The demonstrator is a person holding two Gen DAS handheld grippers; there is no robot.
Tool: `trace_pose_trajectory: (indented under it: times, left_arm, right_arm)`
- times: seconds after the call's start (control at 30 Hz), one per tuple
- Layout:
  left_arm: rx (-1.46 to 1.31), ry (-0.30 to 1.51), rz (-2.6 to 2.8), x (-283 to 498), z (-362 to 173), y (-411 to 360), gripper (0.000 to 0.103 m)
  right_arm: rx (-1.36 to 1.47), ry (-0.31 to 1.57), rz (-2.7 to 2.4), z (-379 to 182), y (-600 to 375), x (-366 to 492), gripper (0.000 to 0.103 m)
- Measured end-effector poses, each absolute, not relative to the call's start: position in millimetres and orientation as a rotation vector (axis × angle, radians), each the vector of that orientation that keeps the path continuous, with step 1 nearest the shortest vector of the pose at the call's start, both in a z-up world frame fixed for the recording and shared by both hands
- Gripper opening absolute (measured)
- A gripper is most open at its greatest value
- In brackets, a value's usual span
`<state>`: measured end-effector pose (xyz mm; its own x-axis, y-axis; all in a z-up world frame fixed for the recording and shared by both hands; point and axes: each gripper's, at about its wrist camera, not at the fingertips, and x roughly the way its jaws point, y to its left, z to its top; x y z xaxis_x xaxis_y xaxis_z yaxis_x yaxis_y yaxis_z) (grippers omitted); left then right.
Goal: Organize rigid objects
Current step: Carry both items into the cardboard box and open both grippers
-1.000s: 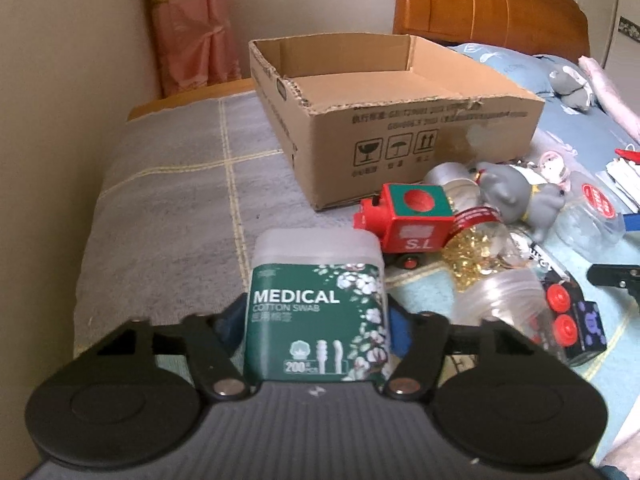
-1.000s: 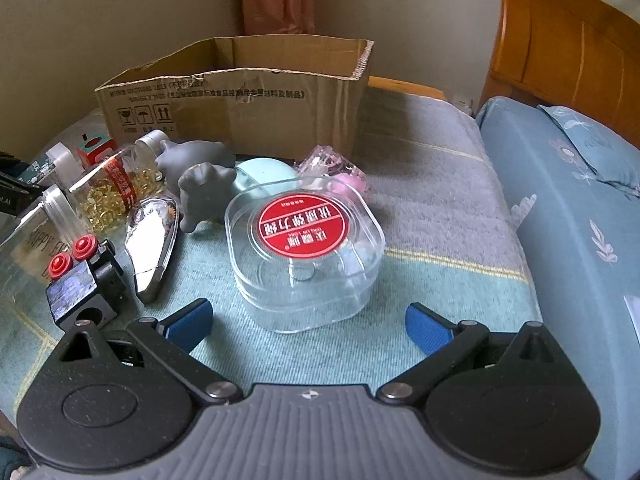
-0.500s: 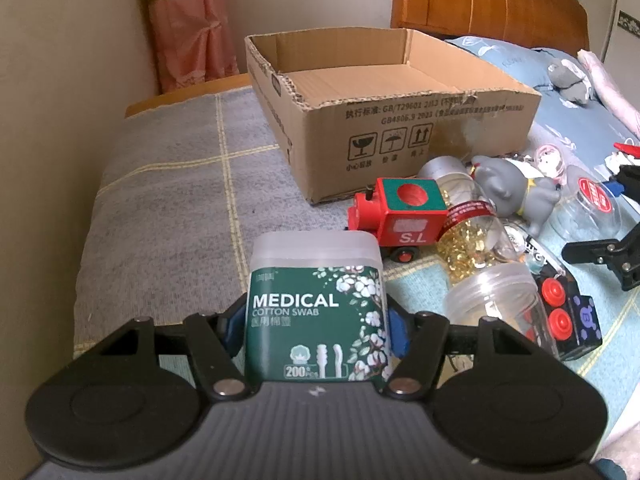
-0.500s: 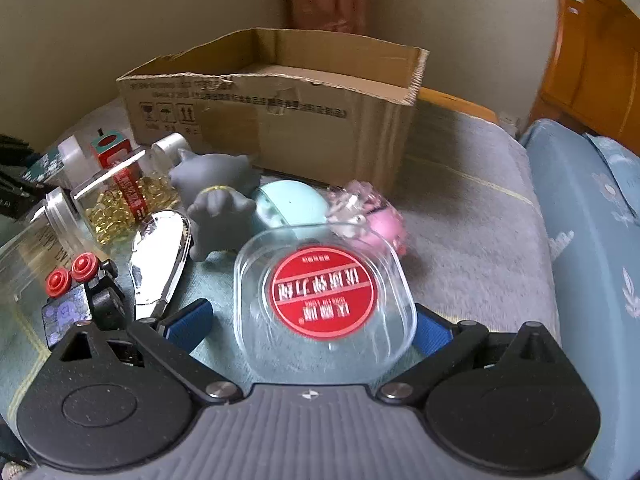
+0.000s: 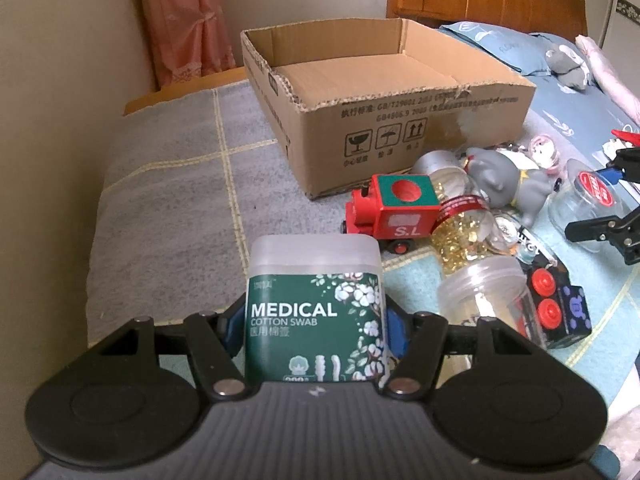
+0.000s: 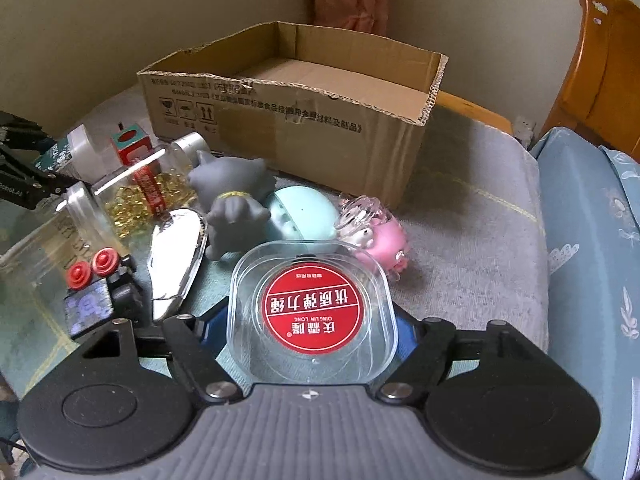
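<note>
Left claw [image 5: 314,330] is clamped on the swab box [image 5: 314,308], a frosted tub with a green "MEDICAL COTTON SWAB" label, blue pads tight against both its sides. It sits upright in the grip, over the grey checked blanket [image 5: 172,184] on the bed, short of the carton [image 5: 384,92].

Right claw [image 6: 312,326] is closing on the clear tub [image 6: 312,312], the one with the round red sticker on its lid. Blue pads are right up against its two sides, so it looks gripped, and the tub sits tilted toward the camera. From the left wrist view the same tub [image 5: 584,204] shows up far right between that claw's black arms.

The carton is open at the top, torn rim, nothing visible inside, standing at the back of the bed near the wall and the pink curtain [image 5: 180,20].

In front of it there's a pile: red toy train [image 5: 394,210], jar of gold capsules [image 5: 460,220] lying on its side, grey animal figure [image 6: 232,200], a pale teal round thing [image 6: 304,216], a pink toy [image 6: 380,236], a shiny oval pouch [image 6: 176,260], an empty plastic jar [image 5: 488,292] lying on its side, and a black block with two red buttons [image 6: 96,284]. They mostly touch or overlap each other.
</note>
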<state>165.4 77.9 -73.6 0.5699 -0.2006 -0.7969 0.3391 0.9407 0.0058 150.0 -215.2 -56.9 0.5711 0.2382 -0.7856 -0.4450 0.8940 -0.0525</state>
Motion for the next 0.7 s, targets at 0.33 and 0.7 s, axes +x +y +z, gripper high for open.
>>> trace_pose_trajectory:
  times: [0.33,0.7]
  left_arm:
    - [0.192,0.864,-0.363,155,-27,67,0.064]
    - [0.228,0.792,-0.429,217,29,35,0.064]
  right_arm:
    - [-0.238,0.825,0.464,-13,-214,138,0.081]
    - [-0.275,0.701,0.497,46,-199,172,0.081]
